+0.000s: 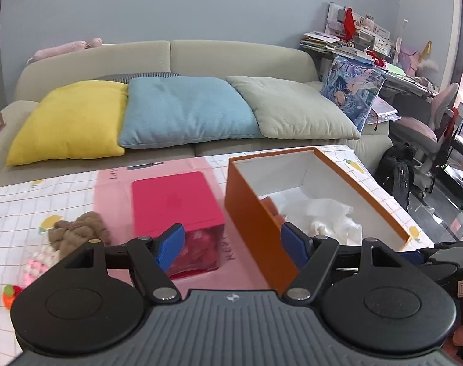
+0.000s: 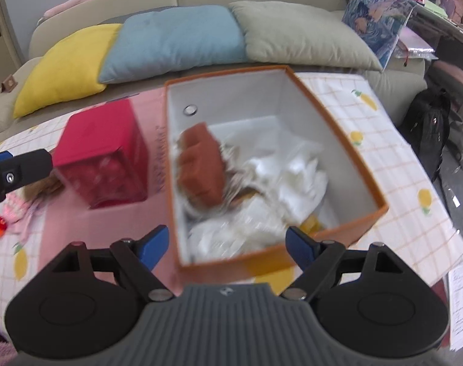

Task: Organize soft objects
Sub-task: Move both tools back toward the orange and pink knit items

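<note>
I've got both grippers empty, jaws wide apart: left gripper (image 1: 230, 244) by the orange box (image 1: 249, 213), right gripper (image 2: 225, 245) above it. Box holds a rust-colored cloth (image 2: 202, 167) + white stuff. Left to do, I reckon: brown fuzzy toy (image 1: 76, 228) & pink bits (image 1: 33, 267) on table.
</note>
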{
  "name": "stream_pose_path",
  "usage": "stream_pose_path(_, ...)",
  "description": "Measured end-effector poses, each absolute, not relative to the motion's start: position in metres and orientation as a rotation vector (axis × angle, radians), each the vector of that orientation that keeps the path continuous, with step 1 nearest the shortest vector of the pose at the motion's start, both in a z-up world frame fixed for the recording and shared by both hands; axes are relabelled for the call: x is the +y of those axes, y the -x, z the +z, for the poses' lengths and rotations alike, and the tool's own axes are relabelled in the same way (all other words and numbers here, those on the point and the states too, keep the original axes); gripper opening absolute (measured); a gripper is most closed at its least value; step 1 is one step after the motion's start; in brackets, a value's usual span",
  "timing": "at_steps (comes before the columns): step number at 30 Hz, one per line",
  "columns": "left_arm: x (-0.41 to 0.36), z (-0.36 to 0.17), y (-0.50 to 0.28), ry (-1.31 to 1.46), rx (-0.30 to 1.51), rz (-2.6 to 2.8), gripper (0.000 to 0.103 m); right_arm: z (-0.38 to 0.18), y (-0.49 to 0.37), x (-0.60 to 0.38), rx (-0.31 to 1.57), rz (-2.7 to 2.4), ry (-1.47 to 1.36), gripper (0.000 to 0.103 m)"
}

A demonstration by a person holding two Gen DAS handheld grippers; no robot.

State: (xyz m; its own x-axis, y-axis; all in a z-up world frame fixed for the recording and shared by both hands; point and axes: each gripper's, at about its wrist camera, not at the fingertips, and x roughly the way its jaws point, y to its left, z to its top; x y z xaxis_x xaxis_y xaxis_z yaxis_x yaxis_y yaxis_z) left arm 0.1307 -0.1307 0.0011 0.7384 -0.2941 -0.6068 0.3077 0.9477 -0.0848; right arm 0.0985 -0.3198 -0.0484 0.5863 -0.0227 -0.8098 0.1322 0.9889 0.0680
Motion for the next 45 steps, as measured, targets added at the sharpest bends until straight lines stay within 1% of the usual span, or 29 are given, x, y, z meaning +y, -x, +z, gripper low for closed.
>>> stream_pose_path(5,-0.104,-0.007,-0.105,-0.033,0.657,-0.331,0.085,-0.053,-0.075,-0.3,0.941,-0.08,-0.17,0.084)
stream_pose_path(9,-0.081,-0.016,-0.09,-0.001,0.687,-0.3,0.085,-0.055,-0.056,-0.28,0.898,-0.084,-0.187,0.084)
stream_pose_path(13,-0.061,-0.019,-0.078,0.009,0.676,-0.247,0.084,-0.059,-0.041,-0.259,0.881,-0.061,-0.193,0.084)
stream_pose_path(17,-0.041,-0.02,-0.068,0.026,0.656,-0.215,0.084,-0.063,-0.032,-0.235,0.889,-0.008,-0.134,0.084)
stream_pose_path(21,-0.023,-0.024,-0.062,0.023,0.643,-0.179,0.081,-0.068,-0.026,-0.211,0.901,0.043,-0.05,0.084)
stream_pose_path(30,0.021,-0.041,-0.063,0.113,0.702,-0.131,0.077,-0.074,-0.034,-0.186,0.912,0.059,0.041,0.084)
stream_pose_path(37,0.048,-0.052,-0.07,0.207,0.719,-0.067,0.077,-0.082,-0.049,-0.166,0.931,0.117,0.028,0.084)
stream_pose_path(45,0.081,-0.064,-0.084,0.304,0.729,0.022,0.077,-0.089,-0.075,-0.133,0.917,0.187,0.087,0.083)
